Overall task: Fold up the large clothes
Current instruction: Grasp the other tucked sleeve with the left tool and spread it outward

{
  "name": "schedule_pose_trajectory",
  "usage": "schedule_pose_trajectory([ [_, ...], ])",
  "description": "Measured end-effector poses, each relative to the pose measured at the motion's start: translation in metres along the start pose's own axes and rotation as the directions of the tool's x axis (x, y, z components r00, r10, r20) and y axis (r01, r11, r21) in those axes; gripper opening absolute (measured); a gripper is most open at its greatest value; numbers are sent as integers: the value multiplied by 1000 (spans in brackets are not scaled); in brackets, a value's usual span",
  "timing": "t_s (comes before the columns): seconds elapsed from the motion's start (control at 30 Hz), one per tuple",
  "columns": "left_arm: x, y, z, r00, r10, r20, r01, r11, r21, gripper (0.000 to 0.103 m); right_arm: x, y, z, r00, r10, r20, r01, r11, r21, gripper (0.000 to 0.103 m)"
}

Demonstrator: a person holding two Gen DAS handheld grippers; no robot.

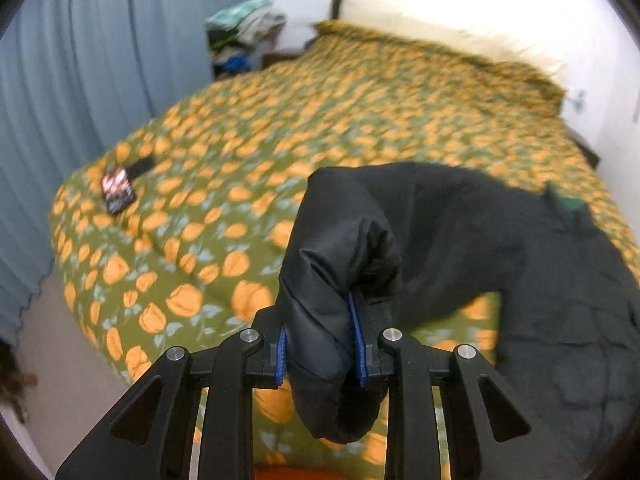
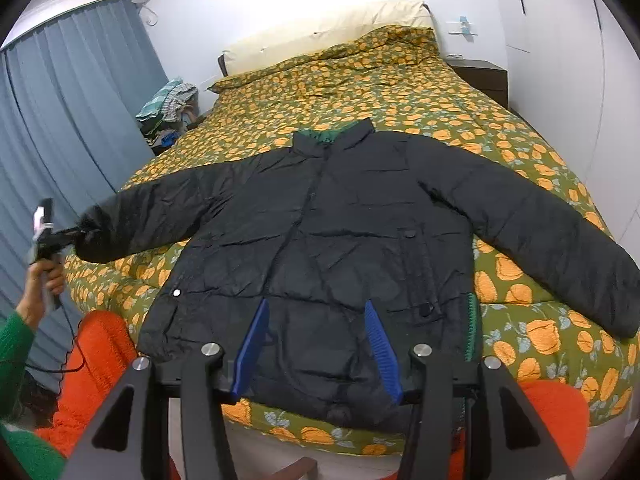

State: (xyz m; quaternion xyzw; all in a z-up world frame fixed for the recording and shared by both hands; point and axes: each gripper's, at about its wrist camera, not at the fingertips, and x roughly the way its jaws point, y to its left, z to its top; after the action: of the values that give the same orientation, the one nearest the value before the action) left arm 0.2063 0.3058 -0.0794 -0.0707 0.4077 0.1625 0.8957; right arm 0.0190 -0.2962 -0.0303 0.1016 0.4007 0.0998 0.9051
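Observation:
A black puffer jacket [image 2: 340, 220] with a green lining lies front up and spread out on the bed, collar toward the pillows. In the left wrist view, my left gripper [image 1: 320, 320] is shut on the cuff of the jacket's sleeve [image 1: 340, 232], which bulges up between the blue pads and hangs lifted off the quilt. The right wrist view shows that same sleeve [image 2: 132, 220] pulled out to the left by the left gripper [image 2: 48, 236] in a hand. My right gripper [image 2: 316, 304] hovers open above the jacket's lower hem, with nothing pinched between its blue pads [image 2: 252, 344]. The other sleeve [image 2: 560, 248] lies flat at the right.
The bed's green quilt [image 2: 400, 92] with orange flowers runs back to cream pillows [image 2: 320, 36]. A blue curtain [image 2: 72, 100] hangs at the left, with a pile of clothes [image 2: 168, 108] beside it. A dark nightstand [image 2: 484, 76] stands at the back right. A small dark packet [image 1: 118, 192] lies on the quilt.

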Motion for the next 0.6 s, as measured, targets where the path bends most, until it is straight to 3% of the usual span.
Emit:
schedule_pose_trajectory([
  [0.17,36,11,-2,996,81,-43,-83,995,-51,40,0,8,-8,1000,8,-25,-8,1000,-1,51],
  [0.33,44,46,-6,979,198,-54,-203,973,-114,45,3,10,-14,999,13,-44,-12,1000,11,51],
  [0.4,41,58,-12,977,204,-67,-211,968,-139,47,6,11,-16,998,16,-54,-16,1000,13,51],
  [0.47,35,58,-17,975,212,-66,-218,968,-122,58,7,11,-15,998,18,-54,-18,1000,11,51],
  [0.53,25,50,-24,973,223,-56,-227,970,-84,67,9,11,-13,999,16,-49,-16,1000,0,51],
  [0.6,10,32,-33,982,185,-40,-187,981,-45,72,11,11,-10,999,4,-47,-5,1000,-16,51],
])
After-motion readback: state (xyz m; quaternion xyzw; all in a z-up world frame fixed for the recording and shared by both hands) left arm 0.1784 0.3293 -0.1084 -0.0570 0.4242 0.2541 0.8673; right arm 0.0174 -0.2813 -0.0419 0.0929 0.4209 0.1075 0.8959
